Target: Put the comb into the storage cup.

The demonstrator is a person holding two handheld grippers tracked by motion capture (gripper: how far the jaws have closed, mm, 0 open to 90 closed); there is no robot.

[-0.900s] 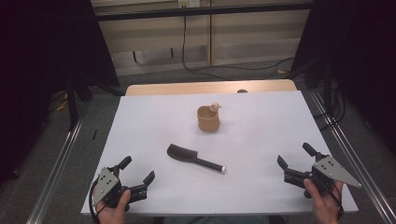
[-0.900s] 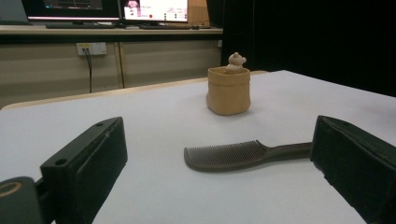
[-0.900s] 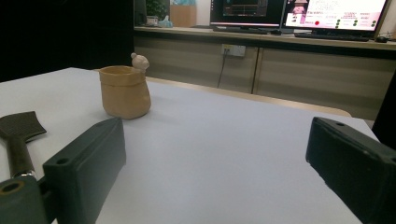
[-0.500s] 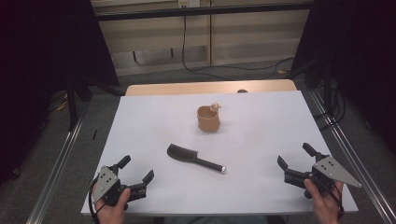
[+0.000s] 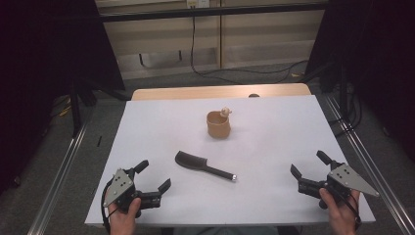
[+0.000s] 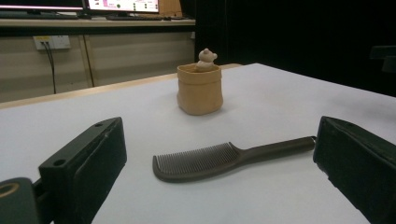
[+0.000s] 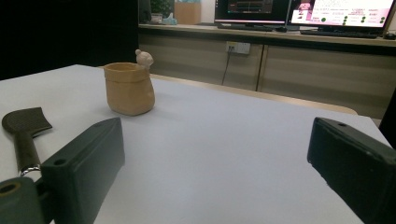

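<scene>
On white table (image 5: 274, 147), dark toothed comb (image 5: 203, 166), tan crinkled cup (image 5: 218, 124), left claw (image 5: 151, 175) and right claw (image 5: 308, 164) gaping, empty.

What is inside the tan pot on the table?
A small bear figure peeks over the rim of the tan pot. The pot's wall hides its lower body and anything else inside.

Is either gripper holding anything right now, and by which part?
Nothing is held. The left gripper and right gripper are both open and empty; the comb lies untouched on the table.
</scene>
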